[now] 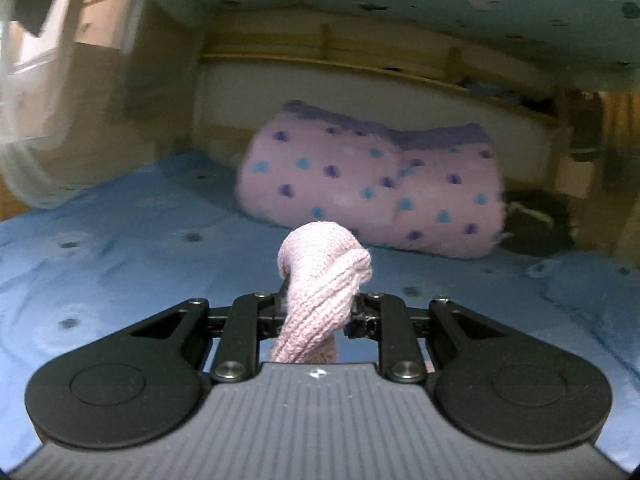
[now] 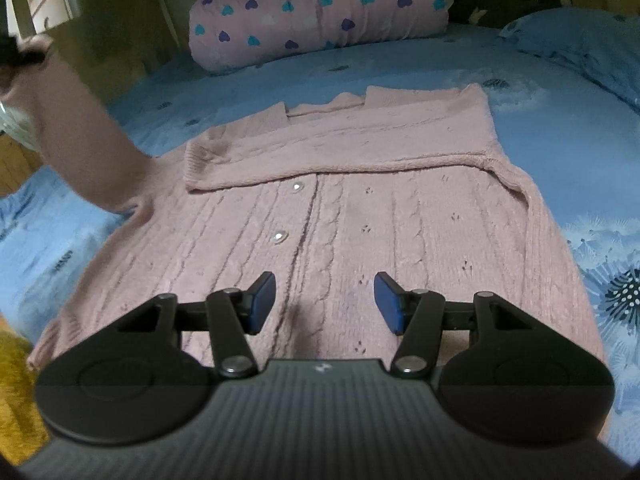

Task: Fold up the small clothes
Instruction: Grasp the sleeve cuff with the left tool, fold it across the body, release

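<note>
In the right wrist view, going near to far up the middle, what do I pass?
Right claw, open over the cardigan → pink cardigan's buttoned front → sleeve folded across its chest → bare blue bedsheet → pink heart-print pillow at the head of the bed.

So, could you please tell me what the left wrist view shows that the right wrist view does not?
Only the left wrist view shows the left gripper shut on the pink sleeve. Only the right wrist view shows the cardigan spread flat, one sleeve folded across it, with the right gripper open above it. Both show the heart-print pillow and blue sheet.
</note>
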Available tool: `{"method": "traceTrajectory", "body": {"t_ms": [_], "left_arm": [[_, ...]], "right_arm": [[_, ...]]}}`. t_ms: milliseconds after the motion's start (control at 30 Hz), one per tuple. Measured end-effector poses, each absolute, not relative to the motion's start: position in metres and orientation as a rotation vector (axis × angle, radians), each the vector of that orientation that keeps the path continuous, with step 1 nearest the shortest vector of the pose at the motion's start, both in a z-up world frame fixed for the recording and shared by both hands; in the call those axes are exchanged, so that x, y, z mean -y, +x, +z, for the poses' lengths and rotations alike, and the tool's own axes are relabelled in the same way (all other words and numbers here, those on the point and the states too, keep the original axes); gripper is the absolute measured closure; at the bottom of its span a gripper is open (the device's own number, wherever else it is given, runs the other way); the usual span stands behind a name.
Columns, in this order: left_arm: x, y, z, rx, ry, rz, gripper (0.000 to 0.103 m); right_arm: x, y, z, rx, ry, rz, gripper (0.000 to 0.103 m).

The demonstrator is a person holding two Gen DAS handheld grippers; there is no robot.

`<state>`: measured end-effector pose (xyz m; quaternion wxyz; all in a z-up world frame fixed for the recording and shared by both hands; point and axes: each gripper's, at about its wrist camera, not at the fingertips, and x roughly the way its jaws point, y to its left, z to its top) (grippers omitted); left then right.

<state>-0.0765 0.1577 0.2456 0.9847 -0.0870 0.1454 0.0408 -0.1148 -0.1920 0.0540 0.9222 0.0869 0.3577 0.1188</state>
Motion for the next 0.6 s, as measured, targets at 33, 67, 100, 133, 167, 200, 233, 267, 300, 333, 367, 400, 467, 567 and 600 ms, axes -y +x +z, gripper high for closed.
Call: {"method": "traceTrajectory", "body": {"t_ms": [33, 67, 100, 133, 167, 200, 233, 267, 300, 333, 367, 400, 467, 567, 600], "left_arm": [[-0.147, -0.073, 0.247, -0.294, -0.176, 0.065, 0.078], [-0.132, -0.069, 0.247, -0.298, -0.174, 0.041, 0.078], [-0.119, -0.066, 0.246, -0.302, -0.173, 0.021, 0.078], [-0.107, -0.063, 0.245, -0.306, -0.172, 0.003, 0.078], [-0.094, -0.059, 0.243, -0.314, -0.173, -0.018, 0.078], [-0.082, -0.055, 0.239, -0.322, -0.176, -0.036, 0.078], [-0.070, -0.052, 0.235, -0.332, -0.179, -0.055, 0.078], [-0.058, -0.048, 0.231, -0.344, -0.181, -0.074, 0.078], [-0.047, -0.043, 0.225, -0.360, -0.183, -0.095, 0.078], [-0.039, -0.038, 0.218, -0.378, -0.186, -0.110, 0.078], [-0.030, -0.031, 0.212, -0.398, -0.188, -0.126, 0.078], [-0.019, -0.027, 0.205, -0.425, -0.170, -0.151, 0.078], [0.003, -0.016, 0.189, -0.456, -0.150, -0.174, 0.078], [0.028, -0.004, 0.160, -0.506, -0.114, -0.197, 0.078], [0.035, 0.001, 0.150, -0.531, -0.104, -0.205, 0.078]], "right_arm": [[0.194, -0.115, 0.054, -0.731, 0.182, 0.245, 0.046], [0.196, -0.116, 0.055, -0.726, 0.181, 0.243, 0.046], [0.197, -0.116, 0.055, -0.721, 0.177, 0.238, 0.046], [0.198, -0.116, 0.056, -0.716, 0.172, 0.235, 0.046], [0.200, -0.116, 0.057, -0.710, 0.169, 0.233, 0.046], [0.202, -0.116, 0.058, -0.701, 0.165, 0.230, 0.046], [0.204, -0.116, 0.059, -0.693, 0.163, 0.227, 0.046], [0.207, -0.116, 0.061, -0.684, 0.160, 0.223, 0.046], [0.209, -0.116, 0.062, -0.678, 0.158, 0.219, 0.046], [0.212, -0.115, 0.062, -0.670, 0.157, 0.215, 0.046], [0.215, -0.115, 0.063, -0.662, 0.159, 0.210, 0.046], [0.218, -0.114, 0.063, -0.656, 0.163, 0.207, 0.046], [0.223, -0.113, 0.062, -0.650, 0.172, 0.201, 0.046], [0.229, -0.109, 0.056, -0.660, 0.183, 0.194, 0.046], [0.230, -0.108, 0.053, -0.665, 0.190, 0.193, 0.046]]}}
